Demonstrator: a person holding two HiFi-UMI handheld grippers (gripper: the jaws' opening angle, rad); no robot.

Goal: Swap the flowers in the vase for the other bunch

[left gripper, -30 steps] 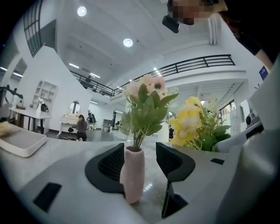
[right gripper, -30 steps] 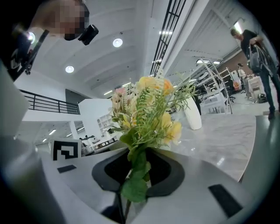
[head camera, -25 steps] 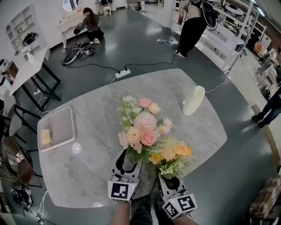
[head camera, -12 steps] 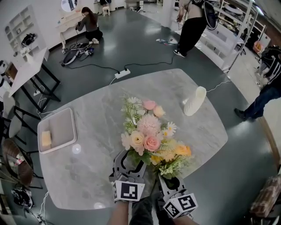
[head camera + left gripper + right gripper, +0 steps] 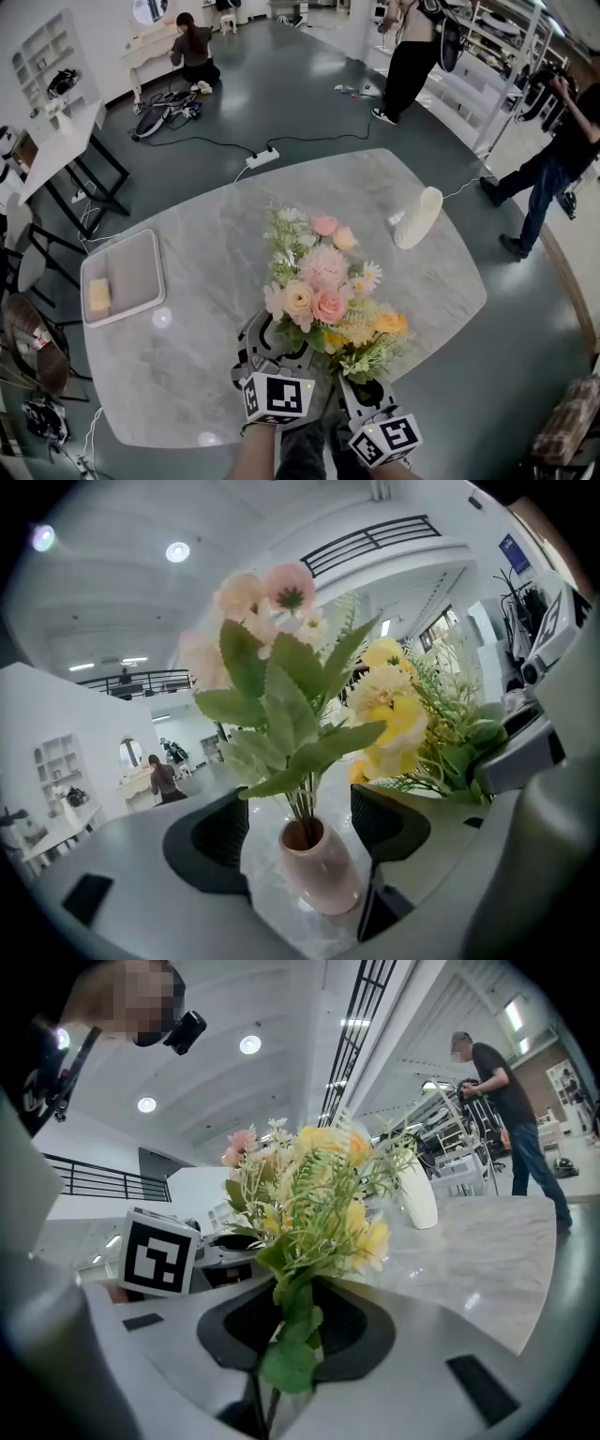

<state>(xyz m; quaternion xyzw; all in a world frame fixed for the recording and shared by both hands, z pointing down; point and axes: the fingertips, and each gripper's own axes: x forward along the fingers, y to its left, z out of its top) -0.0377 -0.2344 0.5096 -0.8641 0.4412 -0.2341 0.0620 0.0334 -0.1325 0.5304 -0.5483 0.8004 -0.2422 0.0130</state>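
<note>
- Left gripper: the jaws are opening and stand wide apart, and neither pad presses on anything.
- Pink vase: it stands on the table directly between the left jaws, with a gap to each pad.
- Pink bunch: it sits in the vase. Its stems enter the neck at about the height of the left pads, and its leaves and blooms rise well above the jaws.
- Right gripper: the jaws are clamped on the stems of the yellow bunch. The blooms stand above and ahead of the jaws, close beside the pink bunch.
- Assessment: the step in hand appears to be letting go of the vase so that the pink bunch can be taken out.
- Recommendation, grip: bring the left jaws up to the bare stems just above the neck, below the lowest leaves. Close on all the stems together, so that none is left behind.
- Recommendation, lift: draw the bunch out straight along the vase's axis. Nothing steadies the vase while the right gripper is occupied, so a sideways pull would likely tip it.
- Risk: in the head view the foliage of the two bunches overlaps. Holding the right jaws off to their own side should keep the yellow bunch from snagging.
- White vase: it stands well ahead of both jaws and appears not to be involved.
</note>
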